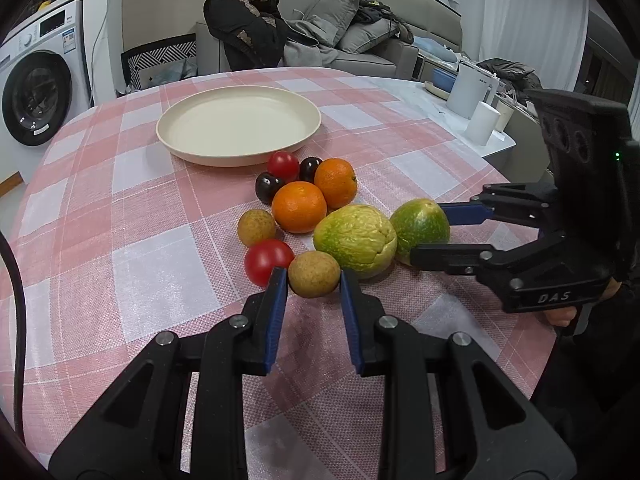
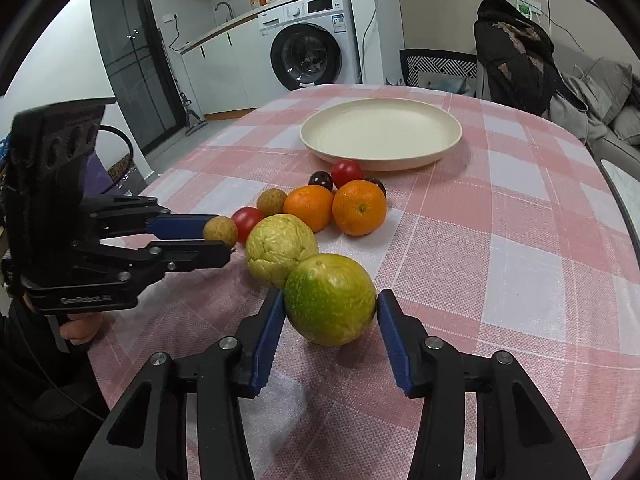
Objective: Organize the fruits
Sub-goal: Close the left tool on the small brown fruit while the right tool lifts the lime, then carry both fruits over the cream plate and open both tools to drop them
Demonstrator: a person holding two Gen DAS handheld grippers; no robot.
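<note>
A cluster of fruit lies on the pink checked tablecloth in front of an empty cream plate [image 1: 240,126] [image 2: 380,132]. My left gripper [image 1: 314,280] [image 2: 224,236] is closed around a brown longan [image 1: 314,274] [image 2: 220,229], its pads touching both sides. My right gripper [image 2: 330,304] [image 1: 424,236] straddles a green passion fruit [image 2: 330,300] [image 1: 420,224] with pads touching it. Beside them lie a yellow-green guava-like fruit [image 1: 356,236] [image 2: 280,250], two oranges [image 1: 299,207] [image 1: 335,182], two red tomatoes [image 1: 268,260] [image 1: 283,165], a second longan [image 1: 256,227] and two dark cherries [image 1: 267,187].
The table's rounded edge falls off at left and right. A washing machine [image 1: 36,96] stands beyond the left edge. A chair with a black coat [image 1: 244,20] and a sofa are behind the table. White containers [image 1: 476,88] sit on a side surface at right.
</note>
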